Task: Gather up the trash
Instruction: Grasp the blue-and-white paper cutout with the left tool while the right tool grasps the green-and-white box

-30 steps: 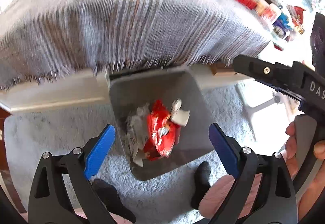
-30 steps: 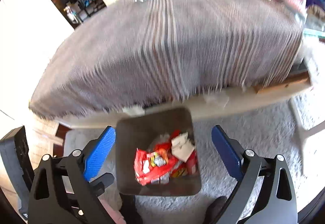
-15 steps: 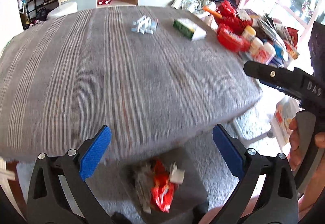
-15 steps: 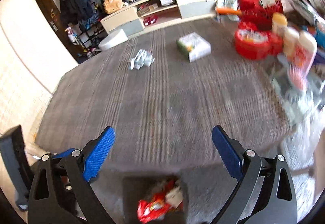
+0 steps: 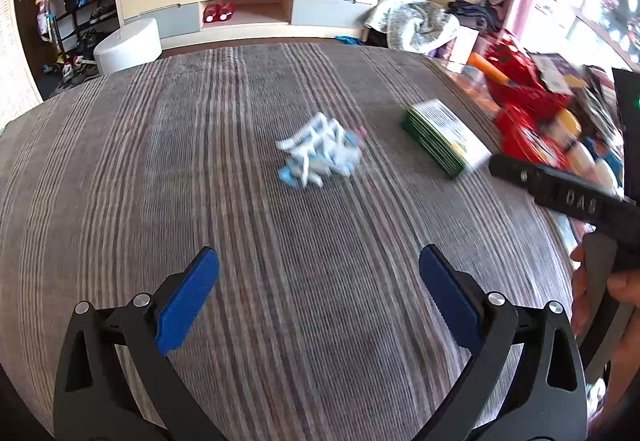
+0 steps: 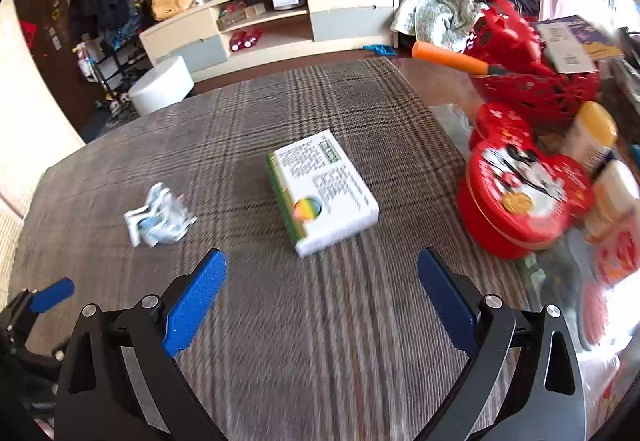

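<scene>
Both tools have swung up from the trash bin to the table: left tool (image 5: pixel 318 303) and right tool (image 6: pixel 320 301) gape wide, empty. Ahead lies a crumpled wrapper (image 5: pixel 320 156), probably light and crushable, best pinched across its bunched middle; beside it, a box (image 6: pixel 322 187).

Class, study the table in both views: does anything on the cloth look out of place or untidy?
Yes: a crumpled blue-and-white wrapper lies loose mid-cloth, looking like litter. Beside it, apart, the green-and-white box sits intact but at an angle to the cloth's stripes.
</scene>
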### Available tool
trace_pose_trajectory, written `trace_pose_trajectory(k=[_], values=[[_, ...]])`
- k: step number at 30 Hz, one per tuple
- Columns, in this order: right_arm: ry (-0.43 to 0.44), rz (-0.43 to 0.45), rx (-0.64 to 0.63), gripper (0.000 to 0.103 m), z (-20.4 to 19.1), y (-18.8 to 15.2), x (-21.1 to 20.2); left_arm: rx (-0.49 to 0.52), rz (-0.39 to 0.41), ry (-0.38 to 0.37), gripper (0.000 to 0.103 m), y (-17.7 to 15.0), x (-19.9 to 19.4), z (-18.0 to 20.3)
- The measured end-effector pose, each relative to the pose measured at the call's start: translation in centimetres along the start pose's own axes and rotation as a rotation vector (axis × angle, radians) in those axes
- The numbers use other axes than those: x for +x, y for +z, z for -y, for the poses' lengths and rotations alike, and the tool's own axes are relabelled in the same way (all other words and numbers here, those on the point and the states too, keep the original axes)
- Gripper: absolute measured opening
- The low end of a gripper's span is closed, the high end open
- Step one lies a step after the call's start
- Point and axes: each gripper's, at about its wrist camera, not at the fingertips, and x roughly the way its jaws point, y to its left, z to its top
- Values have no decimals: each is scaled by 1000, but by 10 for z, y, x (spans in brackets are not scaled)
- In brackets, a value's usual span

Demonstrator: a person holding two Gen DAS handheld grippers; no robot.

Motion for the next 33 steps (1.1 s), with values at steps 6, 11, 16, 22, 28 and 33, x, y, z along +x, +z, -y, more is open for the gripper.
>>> trace_pose_trajectory(k=[6, 11, 16, 22, 28, 33], values=[[10, -38, -4, 97, 1, 21, 34, -7, -29, 24, 95, 36, 43, -4], [13, -72, -29, 97, 0, 27, 55, -21, -52, 26, 95, 51, 69, -7], [19, -104, -24, 97, 0, 25, 69, -22, -74, 9, 92, 59, 88, -6], [9, -84, -56, 95, -4, 18, 72, 0, -74, -22, 64, 62, 92, -4], [-11, -48, -77, 78, -1, 14, 68, 48, -73, -26, 47, 60, 90, 7], [11, -47, -55, 77, 6, 16, 64, 60, -81, -31, 39, 53, 84, 10]])
